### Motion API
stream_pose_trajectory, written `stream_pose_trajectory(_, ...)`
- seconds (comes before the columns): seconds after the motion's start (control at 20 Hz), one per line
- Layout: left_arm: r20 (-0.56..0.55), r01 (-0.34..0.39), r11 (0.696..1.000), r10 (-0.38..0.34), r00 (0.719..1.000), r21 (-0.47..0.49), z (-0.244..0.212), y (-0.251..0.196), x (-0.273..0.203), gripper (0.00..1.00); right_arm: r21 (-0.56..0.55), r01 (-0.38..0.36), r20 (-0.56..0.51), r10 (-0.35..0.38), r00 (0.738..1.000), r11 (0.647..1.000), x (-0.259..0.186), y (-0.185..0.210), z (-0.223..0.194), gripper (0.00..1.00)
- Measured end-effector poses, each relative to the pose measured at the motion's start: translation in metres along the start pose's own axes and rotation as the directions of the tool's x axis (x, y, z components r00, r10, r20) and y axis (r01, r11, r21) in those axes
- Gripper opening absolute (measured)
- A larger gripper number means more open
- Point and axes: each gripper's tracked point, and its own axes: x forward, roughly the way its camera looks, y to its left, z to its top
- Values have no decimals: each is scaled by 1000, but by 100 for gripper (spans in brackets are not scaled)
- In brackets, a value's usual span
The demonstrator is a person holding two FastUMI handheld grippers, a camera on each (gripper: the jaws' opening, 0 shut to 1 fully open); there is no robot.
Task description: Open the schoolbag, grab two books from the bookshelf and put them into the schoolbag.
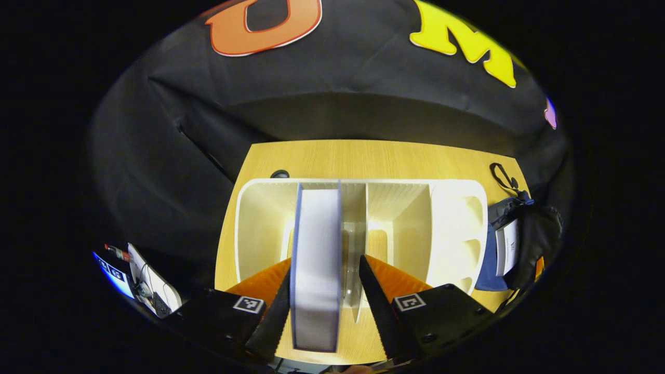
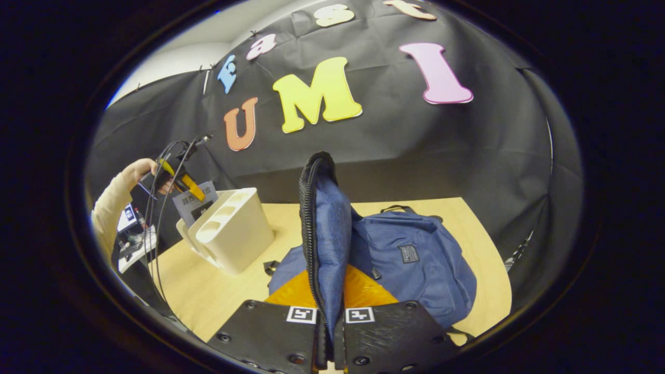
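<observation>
From above, in the left gripper view, a white bookshelf [image 1: 457,228] stands on the wooden table. A book [image 1: 316,270] with white page edges and a blue cover stands upright in it. My left gripper [image 1: 322,291] straddles the book's top; one finger touches it and a gap shows at the other. The blue schoolbag [image 1: 491,259] lies to the shelf's right. In the right gripper view my right gripper [image 2: 331,332] is shut on the schoolbag's zippered flap [image 2: 324,234] and holds it upright above the bag [image 2: 421,265]. The left gripper [image 2: 176,182] sits on a book [image 2: 195,202] above the bookshelf [image 2: 228,234].
The wooden table [image 2: 208,296] ends near the black cloth wall behind. A person's sleeve [image 2: 109,208] holds the left gripper, cables trailing from it. A side surface with small gear [image 1: 140,283] lies left of the table. A black strap [image 1: 501,176] lies behind the bag.
</observation>
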Motion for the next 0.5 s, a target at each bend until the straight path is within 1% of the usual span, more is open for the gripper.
stream_pose_trajectory(0.05,-5,23,1000,-23,1000,-12,-1,-2,8,69,3,-2,3,2,1000,1000,0,-1,0,6)
stream_pose_trajectory(0.1,-21,31,999,-32,999,-23,-5,-3,11,55,7,-7,7,7,1000,1000,0,-2,-2,6)
stream_pose_trajectory(0.15,-33,39,999,-40,999,-33,-9,-5,13,52,12,-10,10,10,1000,1000,-1,-2,-1,6)
stream_pose_trajectory(0.2,-45,48,998,-50,998,-38,-11,-7,17,56,15,-14,10,14,1000,1000,0,-2,-2,6)
stream_pose_trajectory(0.25,-48,49,998,-51,998,-41,-12,-5,17,55,12,-11,11,11,1000,1000,0,-4,-2,6)
stream_pose_trajectory(0.3,-44,43,998,-45,998,-37,-12,-4,16,50,12,-10,14,10,1000,1000,0,-4,-2,6)
stream_pose_trajectory(0.35,-37,29,999,-30,999,-38,-13,-1,15,53,11,-10,14,10,1000,1000,0,-4,-2,6)
stream_pose_trajectory(0.4,-5,14,999,-14,1000,-31,-10,1,13,53,8,-6,13,6,1000,1000,-1,-4,-3,6)
stream_pose_trajectory(0.45,31,-10,1000,11,999,-21,-8,5,6,48,8,-5,16,5,1000,1000,-2,-5,-3,6)
stream_pose_trajectory(0.5,72,-19,1000,20,997,-15,-6,7,-1,52,8,-4,17,4,1000,1000,-2,-4,-4,6)
